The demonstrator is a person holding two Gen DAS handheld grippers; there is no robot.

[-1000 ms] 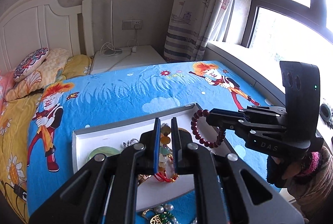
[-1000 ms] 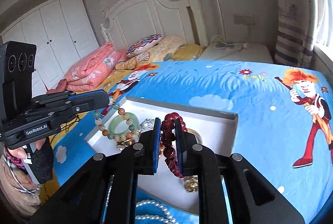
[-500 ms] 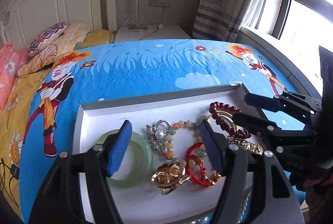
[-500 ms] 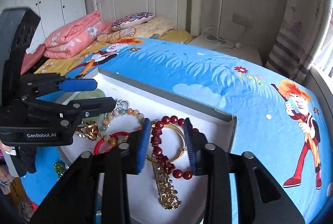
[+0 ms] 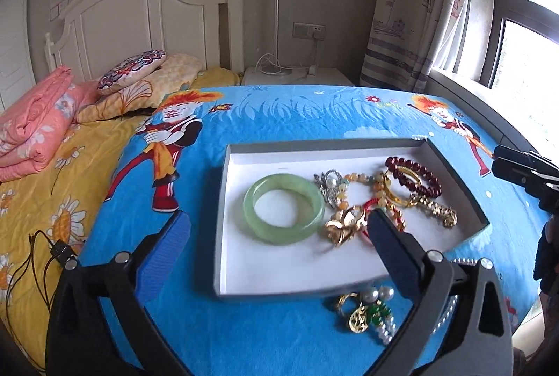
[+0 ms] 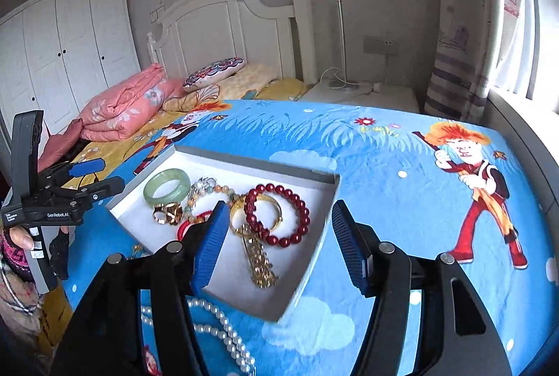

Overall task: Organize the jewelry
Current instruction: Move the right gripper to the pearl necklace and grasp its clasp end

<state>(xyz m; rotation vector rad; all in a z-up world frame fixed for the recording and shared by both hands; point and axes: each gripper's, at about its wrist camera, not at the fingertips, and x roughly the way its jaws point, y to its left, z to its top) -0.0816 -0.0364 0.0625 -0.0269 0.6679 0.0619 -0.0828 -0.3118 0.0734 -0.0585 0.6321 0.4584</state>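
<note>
A grey-rimmed white tray lies on the blue cartoon bedspread. Inside it are a green jade bangle, a multi-colour bead bracelet, a dark red bead bracelet, a red cord bracelet and gold pieces. My left gripper hangs open and empty above the tray's near side. In the right wrist view my right gripper is also open and empty above the dark red bead bracelet, which rests on a gold bangle.
Loose jewelry lies on the bedspread in front of the tray: a pearl necklace and small gold, green and pearl pieces. Pillows and a pink quilt sit by the headboard. A window sill runs along the right.
Both grippers opened and let go of their bracelets, which now lie in the tray. Both have pulled back and up from the tray.
</note>
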